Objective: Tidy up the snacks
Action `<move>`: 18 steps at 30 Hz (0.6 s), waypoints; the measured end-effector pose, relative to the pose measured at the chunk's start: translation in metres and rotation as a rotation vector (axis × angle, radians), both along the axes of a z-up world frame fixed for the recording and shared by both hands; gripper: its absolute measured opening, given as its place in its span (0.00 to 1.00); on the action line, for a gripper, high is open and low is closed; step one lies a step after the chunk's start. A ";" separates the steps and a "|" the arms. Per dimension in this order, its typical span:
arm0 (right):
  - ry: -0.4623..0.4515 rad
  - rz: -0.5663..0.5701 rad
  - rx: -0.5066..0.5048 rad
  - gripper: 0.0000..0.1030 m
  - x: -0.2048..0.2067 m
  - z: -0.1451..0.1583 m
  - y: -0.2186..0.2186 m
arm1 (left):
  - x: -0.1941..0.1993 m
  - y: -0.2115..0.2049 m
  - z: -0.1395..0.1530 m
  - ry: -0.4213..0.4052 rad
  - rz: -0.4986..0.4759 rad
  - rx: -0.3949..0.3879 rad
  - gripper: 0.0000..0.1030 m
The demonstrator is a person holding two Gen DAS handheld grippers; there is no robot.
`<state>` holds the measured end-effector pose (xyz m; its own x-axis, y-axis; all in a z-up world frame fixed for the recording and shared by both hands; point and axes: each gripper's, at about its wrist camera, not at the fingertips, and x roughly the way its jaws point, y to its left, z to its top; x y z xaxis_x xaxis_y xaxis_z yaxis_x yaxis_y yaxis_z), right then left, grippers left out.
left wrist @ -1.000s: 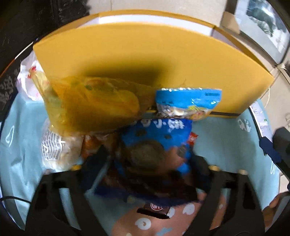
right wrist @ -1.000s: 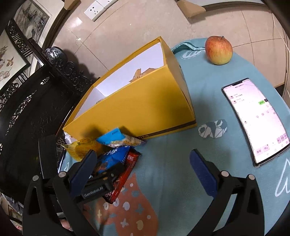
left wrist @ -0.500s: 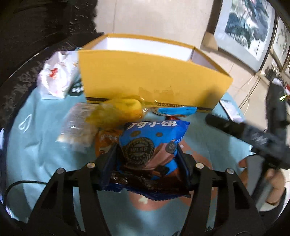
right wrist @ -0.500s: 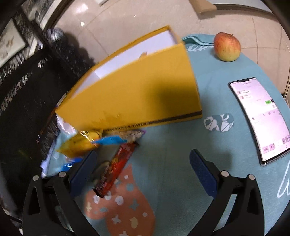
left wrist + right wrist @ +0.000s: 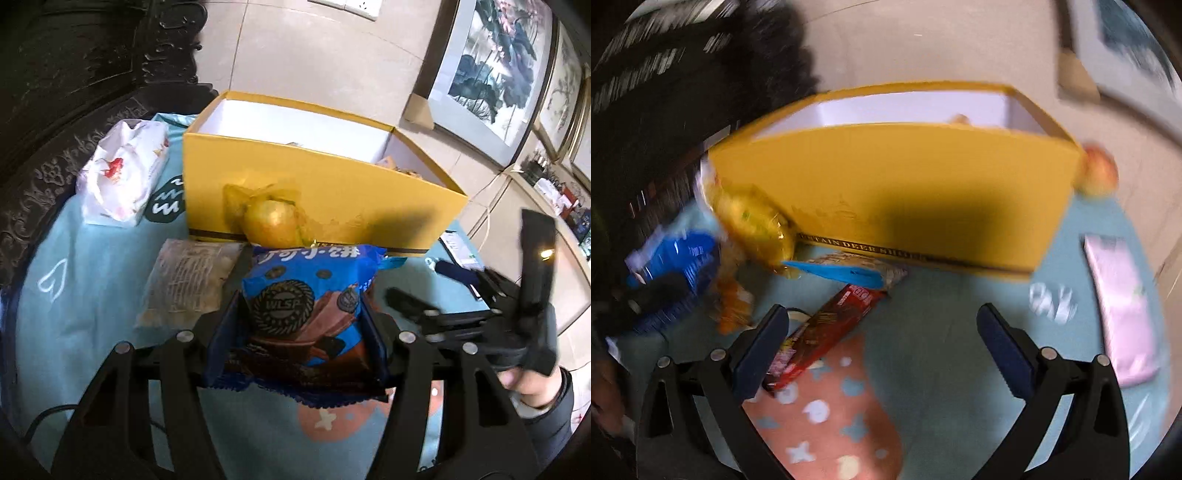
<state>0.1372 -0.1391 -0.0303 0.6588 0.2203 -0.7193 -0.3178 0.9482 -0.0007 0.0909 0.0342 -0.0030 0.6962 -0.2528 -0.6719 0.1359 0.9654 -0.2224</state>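
My left gripper (image 5: pixel 301 314) is shut on a blue cookie packet (image 5: pixel 306 291) and holds it above the table, in front of the open yellow box (image 5: pixel 317 192). The packet also shows blurred at the left of the right wrist view (image 5: pixel 672 269). My right gripper (image 5: pixel 882 336) is open and empty, low over the table before the yellow box (image 5: pixel 894 192). A red snack bar (image 5: pixel 820 332) lies by its left finger. A light-blue packet (image 5: pixel 849 273) and a yellow-wrapped snack (image 5: pixel 753 221) lie against the box front. The yellow snack (image 5: pixel 273 221) and a clear packet (image 5: pixel 188 280) show in the left wrist view.
A white tissue pack (image 5: pixel 122 177) lies left of the box. An apple (image 5: pixel 1100 173) sits behind the box's right corner and a phone (image 5: pixel 1119 306) lies at the right. The teal cloth (image 5: pixel 942 369) has a pink patch. Dark carved furniture (image 5: pixel 74 74) stands behind on the left.
My left gripper has lifted the blue cookie packet up and back from the pile. My right gripper has swung left and lower toward the snacks; its view is blurred.
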 end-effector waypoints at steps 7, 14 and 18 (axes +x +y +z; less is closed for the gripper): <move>-0.017 0.115 -0.153 0.73 0.023 -0.012 0.041 | -0.003 -0.001 -0.004 -0.032 0.007 0.013 0.60; 0.065 0.100 -0.017 0.13 0.025 -0.015 0.024 | -0.003 -0.003 -0.009 -0.027 -0.012 0.012 0.60; 0.132 0.022 0.138 0.13 0.024 -0.014 -0.017 | -0.005 -0.006 -0.009 -0.027 -0.039 -0.003 0.61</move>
<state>0.1608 -0.1556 -0.0438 0.5547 0.3361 -0.7612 -0.3271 0.9292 0.1719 0.0858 0.0285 -0.0124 0.7039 -0.2817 -0.6520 0.1791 0.9587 -0.2208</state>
